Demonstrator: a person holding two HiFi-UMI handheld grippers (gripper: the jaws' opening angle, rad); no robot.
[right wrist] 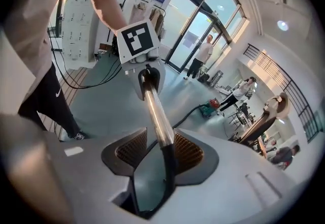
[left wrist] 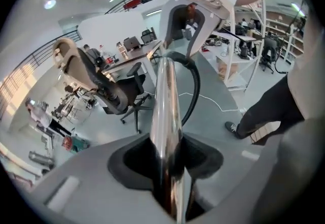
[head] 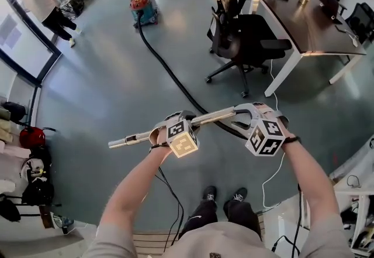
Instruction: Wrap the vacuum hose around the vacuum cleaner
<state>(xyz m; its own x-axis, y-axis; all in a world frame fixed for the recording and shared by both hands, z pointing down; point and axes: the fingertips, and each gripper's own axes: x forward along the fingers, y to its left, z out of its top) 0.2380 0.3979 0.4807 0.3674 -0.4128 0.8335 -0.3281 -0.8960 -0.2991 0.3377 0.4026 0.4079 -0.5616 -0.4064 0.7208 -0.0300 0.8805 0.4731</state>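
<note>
- The one brand mark you can read is a white swoosh on your dark trouser leg [right wrist: 48, 101]. The two marker cubes [head: 182, 138] show only black-and-white squares.
- You hold one metal wand [head: 213, 115] across your front, its free end out to the left.
- Your left gripper [left wrist: 170, 152] is clamped on the wand, which runs straight out between its jaws.
- Your right gripper [right wrist: 162, 141] grips the wand where the metal meets the black part, with a ribbed pad pressing on each side.
- One black vacuum hose [head: 169, 75] trails from the wand over the floor [head: 105, 75] to the single vacuum cleaner [head: 143, 8], well apart from both grippers.
</note>
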